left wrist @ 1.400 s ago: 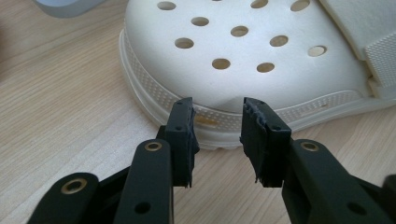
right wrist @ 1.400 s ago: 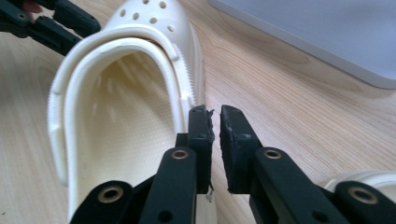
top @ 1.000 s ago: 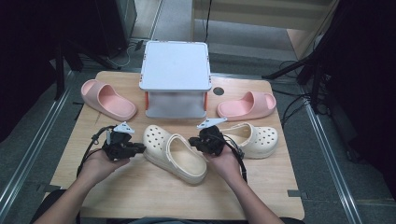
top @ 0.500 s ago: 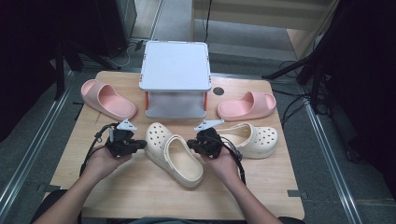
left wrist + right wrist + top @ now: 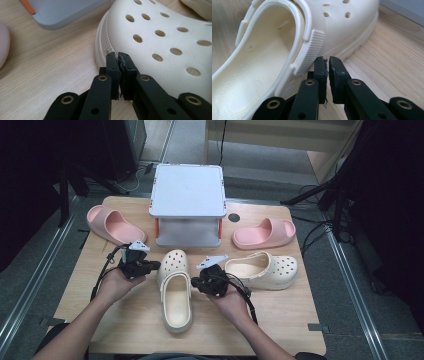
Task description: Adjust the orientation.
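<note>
A cream clog [image 5: 176,290] lies mid-table, toe toward the grey stand and heel toward the person. My left gripper [image 5: 155,265] is shut with nothing between its jaws; its tips [image 5: 118,56] rest against the left rim of the clog's holed toe [image 5: 160,37]. My right gripper [image 5: 194,282] is on the clog's right side. Its jaws [image 5: 326,60] are together with only a thin slit after easing apart slightly, holding nothing, and they touch the ribbed end of the heel strap [image 5: 310,50].
A second cream clog [image 5: 265,269] lies to the right, close behind my right hand. Pink slides sit at back left [image 5: 107,224] and back right [image 5: 264,232]. A grey box-like stand [image 5: 189,190] is at the back centre of the wooden table [image 5: 280,320].
The middle clog has turned from a diagonal lie to straight, its heel swinging left toward the person. Both hands shifted with it, the left gripper rightward, the right gripper left and nearer.
</note>
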`<state>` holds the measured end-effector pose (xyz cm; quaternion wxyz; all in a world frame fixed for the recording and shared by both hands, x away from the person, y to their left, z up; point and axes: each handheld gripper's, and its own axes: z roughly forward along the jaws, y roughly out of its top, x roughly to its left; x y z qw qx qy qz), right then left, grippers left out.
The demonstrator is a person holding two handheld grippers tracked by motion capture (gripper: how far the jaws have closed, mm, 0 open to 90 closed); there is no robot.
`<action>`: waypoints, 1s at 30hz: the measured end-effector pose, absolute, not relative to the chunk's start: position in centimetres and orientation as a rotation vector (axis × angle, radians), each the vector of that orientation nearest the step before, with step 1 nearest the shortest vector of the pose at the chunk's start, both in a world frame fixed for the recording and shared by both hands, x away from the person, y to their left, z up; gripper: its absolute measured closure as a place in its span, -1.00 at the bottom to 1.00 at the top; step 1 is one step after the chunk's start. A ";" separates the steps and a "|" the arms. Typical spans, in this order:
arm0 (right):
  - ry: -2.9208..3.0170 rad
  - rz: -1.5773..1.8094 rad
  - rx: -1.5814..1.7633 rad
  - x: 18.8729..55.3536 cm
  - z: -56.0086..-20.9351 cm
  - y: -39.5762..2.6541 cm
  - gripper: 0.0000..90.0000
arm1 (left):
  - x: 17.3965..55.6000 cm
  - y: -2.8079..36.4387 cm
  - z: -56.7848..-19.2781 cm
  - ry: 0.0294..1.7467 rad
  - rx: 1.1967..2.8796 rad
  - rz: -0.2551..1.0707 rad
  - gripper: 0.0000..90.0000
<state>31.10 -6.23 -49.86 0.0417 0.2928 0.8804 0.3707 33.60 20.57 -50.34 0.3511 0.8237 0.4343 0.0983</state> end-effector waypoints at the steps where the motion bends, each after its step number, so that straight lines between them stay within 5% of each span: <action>1: 2.693 1.131 0.893 31.0 -49.9 -6.1 0.90 | 33.6 20.5 -50.3 1.124 2.129 0.260 0.94; 18: 2.680 1.184 0.910 31.1 -50.1 -6.1 0.77 | 34.8 20.9 -49.9 1.123 2.120 0.232 0.75; 30: 2.597 1.261 0.917 30.8 -48.5 -7.3 0.47 | 34.1 21.8 -48.6 1.146 2.090 0.184 0.23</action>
